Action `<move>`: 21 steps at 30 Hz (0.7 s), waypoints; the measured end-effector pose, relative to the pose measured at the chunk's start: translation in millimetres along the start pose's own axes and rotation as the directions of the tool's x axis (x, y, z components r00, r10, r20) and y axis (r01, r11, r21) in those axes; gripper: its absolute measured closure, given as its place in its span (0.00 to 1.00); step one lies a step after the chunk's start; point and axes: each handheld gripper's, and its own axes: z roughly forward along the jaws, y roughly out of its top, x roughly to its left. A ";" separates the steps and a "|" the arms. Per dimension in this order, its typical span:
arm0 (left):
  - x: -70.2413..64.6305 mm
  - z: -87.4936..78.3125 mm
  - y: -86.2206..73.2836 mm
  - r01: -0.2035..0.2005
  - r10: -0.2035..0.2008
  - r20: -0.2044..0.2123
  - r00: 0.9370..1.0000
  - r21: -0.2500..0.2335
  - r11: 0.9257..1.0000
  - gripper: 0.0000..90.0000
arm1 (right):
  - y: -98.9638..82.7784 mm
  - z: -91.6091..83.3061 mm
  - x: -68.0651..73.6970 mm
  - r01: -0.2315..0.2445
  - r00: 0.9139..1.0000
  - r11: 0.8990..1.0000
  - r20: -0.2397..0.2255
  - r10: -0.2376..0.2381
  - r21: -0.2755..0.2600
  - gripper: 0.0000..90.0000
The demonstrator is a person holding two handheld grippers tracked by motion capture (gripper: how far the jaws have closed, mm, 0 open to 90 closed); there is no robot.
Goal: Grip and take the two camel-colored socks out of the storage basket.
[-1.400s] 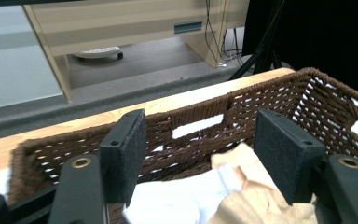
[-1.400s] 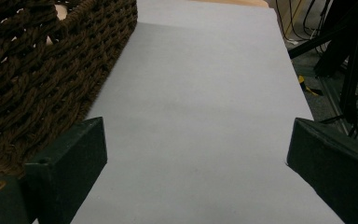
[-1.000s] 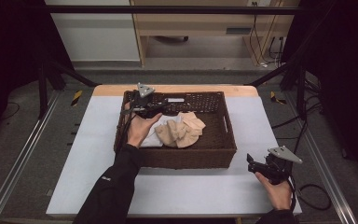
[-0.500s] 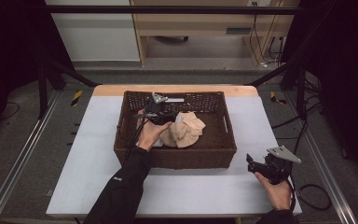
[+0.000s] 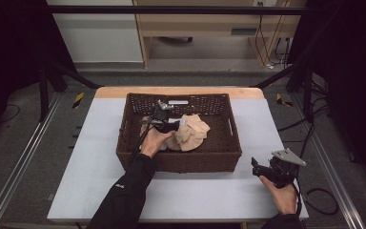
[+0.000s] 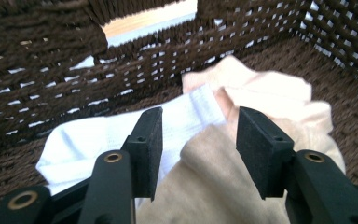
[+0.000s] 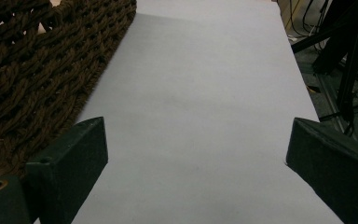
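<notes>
A dark brown wicker basket [image 5: 178, 162] stands in the middle of the table and holds a pile of beige cloths [image 5: 193, 133]. My left gripper [image 5: 164, 119] is down inside it, at the pile's left side. Its jaws [image 6: 198, 140] have just been closing. Between them lie the edge of a white cloth [image 6: 98, 140] and a fold of beige cloth [image 6: 214, 186], and a gap still shows beside each pad. A peach cloth [image 6: 270, 93] lies beyond. My right gripper [image 5: 256, 167] hovers low at the table's front right, jaws [image 7: 196, 163] wide open around nothing.
The basket's woven walls [image 6: 37, 56] rise close around the left gripper, with a handle hole in the wall ahead. The basket's corner [image 7: 37, 70] is just left of the right gripper. The pale grey tabletop [image 7: 205, 84] stretches ahead of it; cables and rails lie past the right edge.
The left hand has moved from the basket's far left corner to the right and down into the basket, onto the cloths. The right hand has kept still.
</notes>
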 end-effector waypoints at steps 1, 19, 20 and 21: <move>0.0 0.0 0.0 0.000 0.000 0.000 1.000 0.000 1.000 0.57 | 0.0 0.0 0.0 0.000 1.000 1.000 0.000 0.000 0.000 0.06; -1.1 -1.5 -0.8 0.016 -0.024 0.085 0.996 0.089 0.996 0.94 | 0.3 0.1 1.5 0.009 1.000 1.000 -0.005 -0.009 0.002 0.06; -1.0 -3.3 -0.1 0.011 -0.019 0.094 0.995 0.079 0.997 0.94 | 0.3 -0.1 1.5 0.008 1.000 1.000 -0.005 -0.008 0.002 0.06; -0.8 -5.4 0.5 0.012 -0.019 0.101 0.995 0.064 0.998 0.95 | 0.3 -0.2 1.4 0.007 1.000 1.000 -0.005 -0.007 0.002 0.06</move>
